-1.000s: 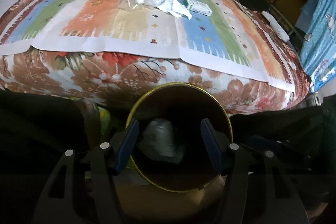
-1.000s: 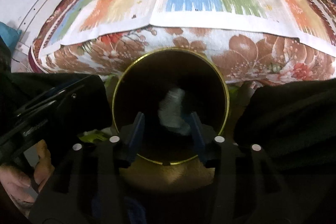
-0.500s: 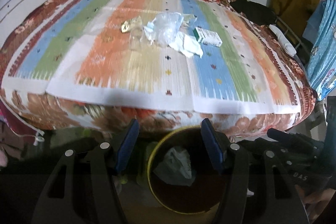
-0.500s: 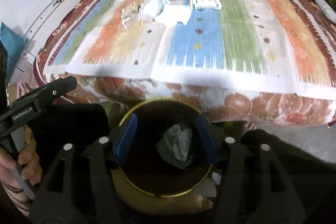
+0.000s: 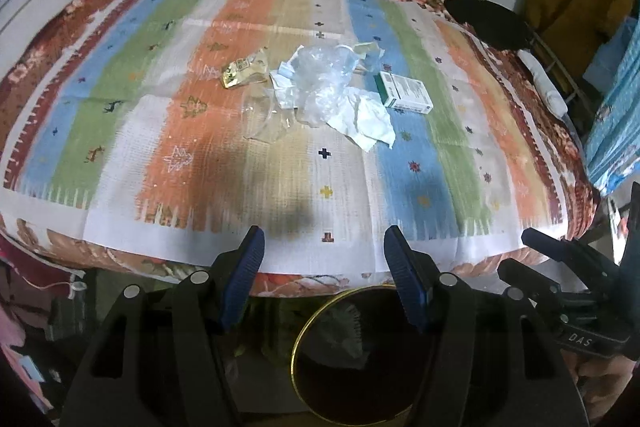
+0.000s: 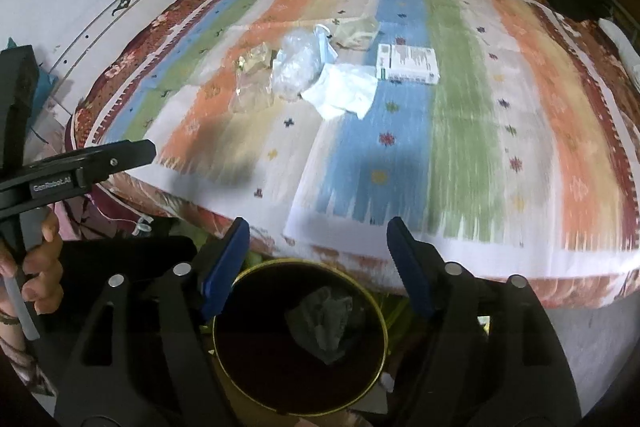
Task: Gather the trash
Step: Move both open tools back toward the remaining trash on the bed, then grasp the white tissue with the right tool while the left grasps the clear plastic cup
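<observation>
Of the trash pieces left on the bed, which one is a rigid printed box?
The white-and-green carton, at the right end of the pile beside the crumpled tissue. The rest is soft: clear plastic and a yellow wrapper.

My left gripper (image 5: 324,255) points down and forward. Its two blue pads (image 5: 244,267) stand apart and nothing is between them. My right gripper (image 6: 318,247) points down and forward too. Its jaws are opening, and nothing is between its blue pads (image 6: 226,259). In the right wrist view I see my left hand (image 6: 36,279) at the left edge, with its fingers curled around the handle of its gripper. In the left wrist view a bit of my right hand (image 5: 600,375) shows low at the right edge, under its black gripper.
</observation>
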A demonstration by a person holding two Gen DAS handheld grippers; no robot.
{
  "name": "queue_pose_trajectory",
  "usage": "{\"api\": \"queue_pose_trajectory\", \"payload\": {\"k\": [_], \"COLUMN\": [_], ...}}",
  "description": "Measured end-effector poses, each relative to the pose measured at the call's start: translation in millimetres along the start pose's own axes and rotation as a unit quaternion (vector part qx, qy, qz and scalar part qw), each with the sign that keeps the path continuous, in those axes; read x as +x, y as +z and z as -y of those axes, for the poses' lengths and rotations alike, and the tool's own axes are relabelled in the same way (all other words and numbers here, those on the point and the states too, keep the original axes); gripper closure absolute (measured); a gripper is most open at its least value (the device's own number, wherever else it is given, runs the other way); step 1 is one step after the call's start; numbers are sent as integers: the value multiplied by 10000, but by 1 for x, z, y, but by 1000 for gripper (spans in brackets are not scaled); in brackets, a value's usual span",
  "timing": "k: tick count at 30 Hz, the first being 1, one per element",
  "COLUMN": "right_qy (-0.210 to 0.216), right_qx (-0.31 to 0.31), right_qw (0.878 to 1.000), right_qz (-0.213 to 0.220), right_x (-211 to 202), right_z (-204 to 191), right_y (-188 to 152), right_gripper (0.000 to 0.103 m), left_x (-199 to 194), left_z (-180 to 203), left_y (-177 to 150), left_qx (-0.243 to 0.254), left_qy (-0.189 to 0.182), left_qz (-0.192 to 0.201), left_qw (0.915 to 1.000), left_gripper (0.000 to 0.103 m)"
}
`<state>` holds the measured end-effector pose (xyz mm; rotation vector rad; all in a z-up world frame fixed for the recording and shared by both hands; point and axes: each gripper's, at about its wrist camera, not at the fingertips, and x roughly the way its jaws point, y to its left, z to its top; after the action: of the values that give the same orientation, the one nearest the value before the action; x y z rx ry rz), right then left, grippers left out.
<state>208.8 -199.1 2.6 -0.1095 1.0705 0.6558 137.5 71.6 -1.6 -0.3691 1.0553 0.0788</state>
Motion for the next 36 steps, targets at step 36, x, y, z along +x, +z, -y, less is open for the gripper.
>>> {"api": "queue_pose_trajectory", "payload": {"k": [36], "right_qy": [604], "right_qx": [-96], "right_qw": [9952], "right_qz": [-770], "right_x": [181], "right_z": [78], "right_y": [152], "right_gripper": [21], "left_x": [131], "left_z": [-57], "left_y": [156], "left_qx": [78], "left_qy": [-246], "left_qz": [-936], "left_qw": [9953], "left_gripper": [42]}}
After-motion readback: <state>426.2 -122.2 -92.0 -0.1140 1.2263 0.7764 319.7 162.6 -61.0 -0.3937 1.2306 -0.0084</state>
